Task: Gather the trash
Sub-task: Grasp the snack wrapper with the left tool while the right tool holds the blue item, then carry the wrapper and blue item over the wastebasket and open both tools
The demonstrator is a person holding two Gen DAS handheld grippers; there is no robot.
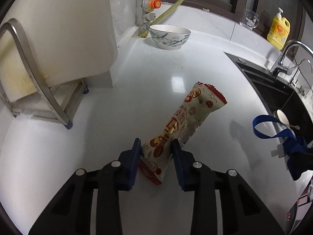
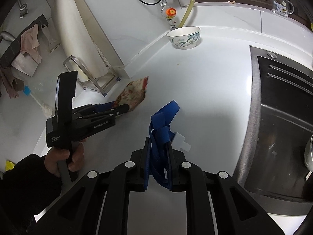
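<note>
The left claw (image 1: 156, 148) pinches the near end of the snack wrapper (image 1: 187, 117), its long axis running forward and right above the tabletop (image 1: 137, 74); the right claw (image 2: 158, 146) – further right – grips a blue strap (image 2: 162, 121).

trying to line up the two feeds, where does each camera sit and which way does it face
Left wrist: sits on the left hand-held gripper, facing along the white countertop toward the window; its blue-padded fingers clamp a printed red-and-cream snack wrapper.
Right wrist: sits on the right hand-held gripper, clamping a blue fabric strap; it looks down at the counter and sink, showing the person's left hand.
Shared: wrapper, strap, floral ceramic bowl.
</note>
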